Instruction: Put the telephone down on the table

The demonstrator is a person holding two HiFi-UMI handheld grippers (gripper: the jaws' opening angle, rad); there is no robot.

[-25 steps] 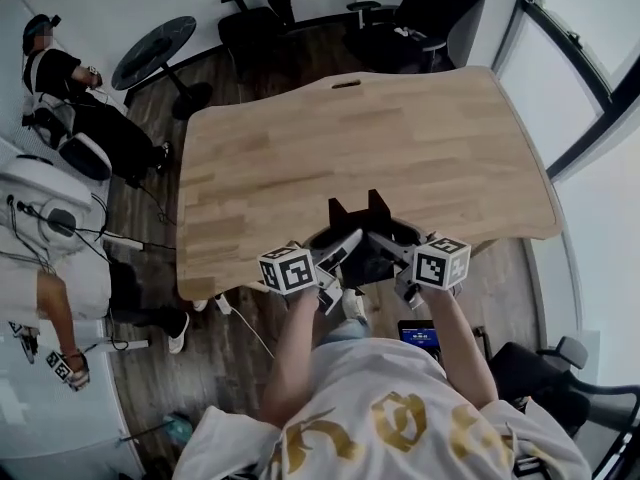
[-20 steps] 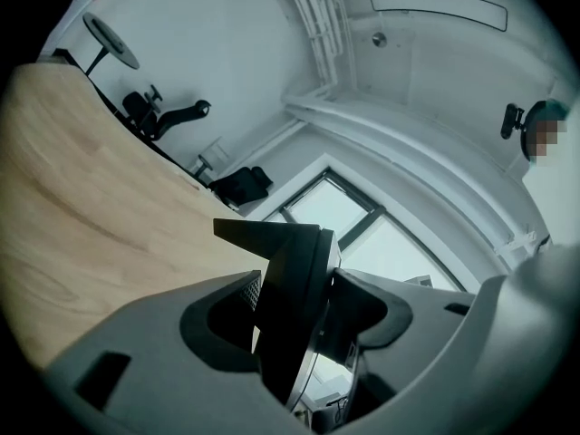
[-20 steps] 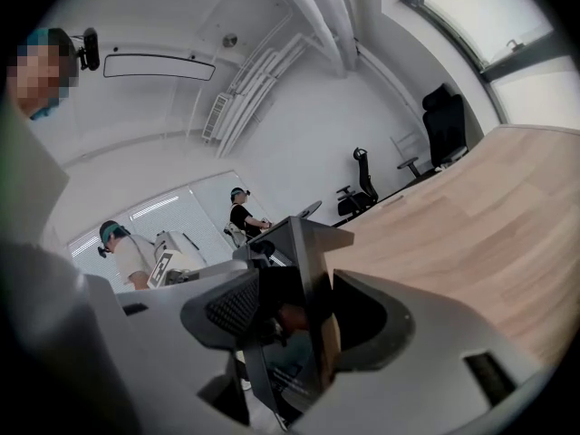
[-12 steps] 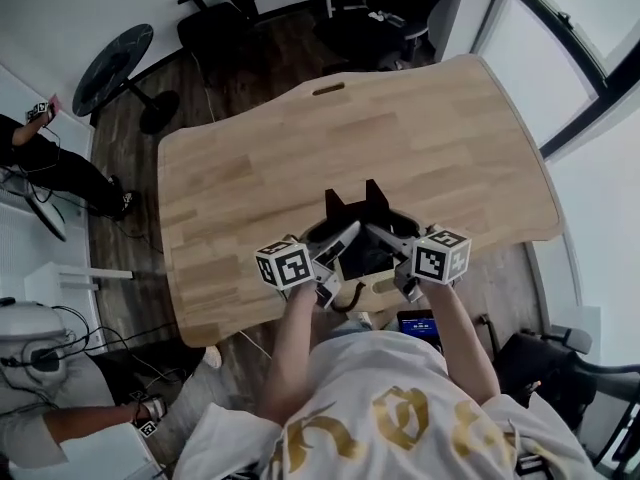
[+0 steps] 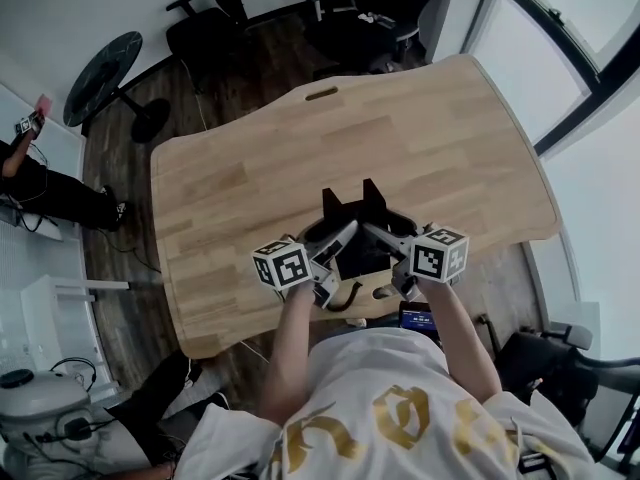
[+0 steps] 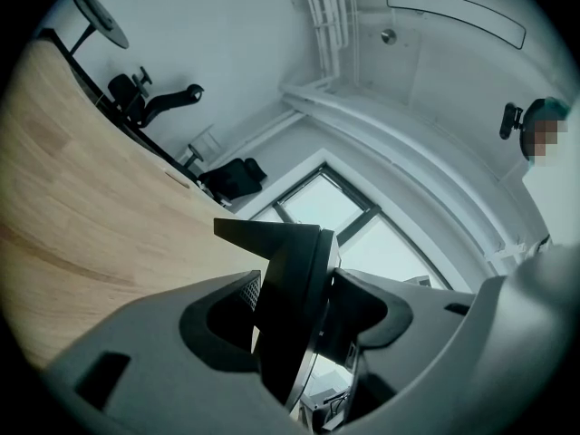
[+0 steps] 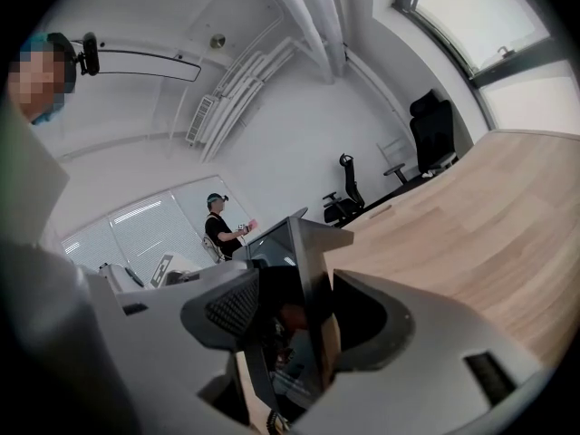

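Note:
The black telephone (image 5: 357, 230), a flat angular body with two raised prongs at its far end, hangs just above the near edge of the wooden table (image 5: 300, 158). My left gripper (image 5: 335, 246) is shut on its left side and my right gripper (image 5: 385, 240) on its right side. In the left gripper view the telephone (image 6: 288, 288) stands edge-on between the grey jaws of the left gripper (image 6: 304, 320). The right gripper view shows the telephone's dark panel (image 7: 299, 279) clamped in the right gripper (image 7: 304, 329). A dark cord (image 5: 348, 296) dangles under the telephone.
Black office chairs (image 5: 355, 18) stand beyond the table's far edge and a round black side table (image 5: 100, 68) at the far left. A person (image 5: 30, 163) stands at the left edge. Windows (image 5: 580, 38) run along the right. A lit screen (image 5: 418, 318) lies below the table edge.
Both grippers have carried the telephone a little further in over the table's near edge. The head view has swung, so the floor at the left looks different.

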